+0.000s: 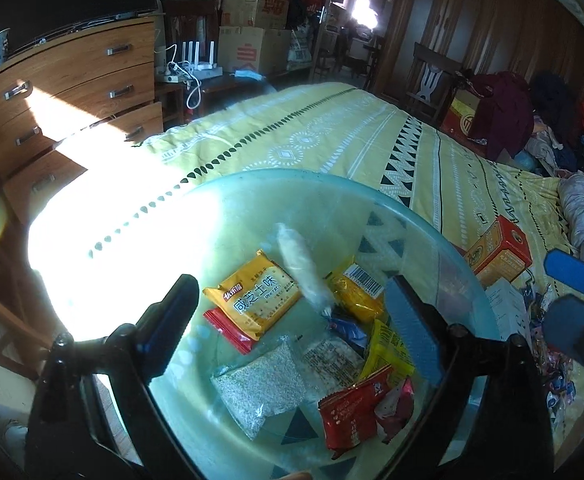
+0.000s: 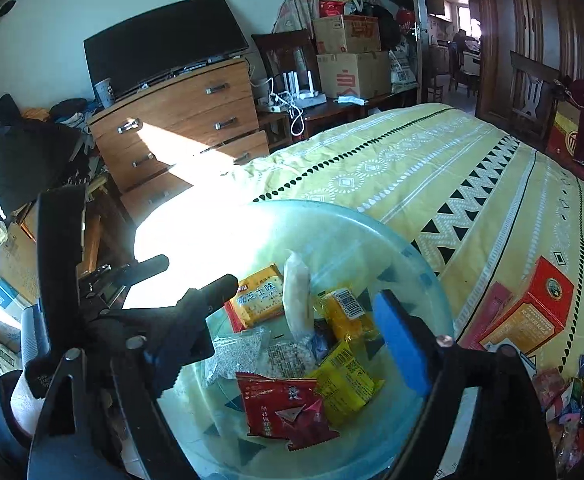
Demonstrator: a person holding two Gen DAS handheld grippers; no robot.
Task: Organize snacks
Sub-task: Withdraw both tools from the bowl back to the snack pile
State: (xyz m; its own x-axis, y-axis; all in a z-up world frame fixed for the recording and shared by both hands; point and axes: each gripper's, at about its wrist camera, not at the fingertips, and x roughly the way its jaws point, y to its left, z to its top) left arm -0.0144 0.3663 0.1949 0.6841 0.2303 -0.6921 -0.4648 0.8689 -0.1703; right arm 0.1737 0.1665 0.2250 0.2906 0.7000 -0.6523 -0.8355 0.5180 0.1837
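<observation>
A clear bluish plastic bowl [image 1: 292,176] [image 2: 331,208] sits on the yellow bedspread and holds several snack packets. Among them are a yellow cracker packet [image 1: 252,300] [image 2: 260,300], a long white packet [image 1: 303,272], a red packet [image 1: 351,412] [image 2: 280,404] and a clear bag of grains [image 1: 260,384]. My left gripper [image 1: 292,300] hovers open over the bowl, nothing between its fingers. My right gripper [image 2: 307,292] is open above the same bowl, also holding nothing. Its blue pads [image 1: 571,272] show at the right edge of the left wrist view.
An orange-red box [image 1: 499,256] [image 2: 527,312] lies on the bed right of the bowl, with a heap of small wrapped sweets [image 2: 571,400] beyond it. A wooden dresser [image 1: 72,92] stands left of the bed. Strong sunlight washes out the bed's left part.
</observation>
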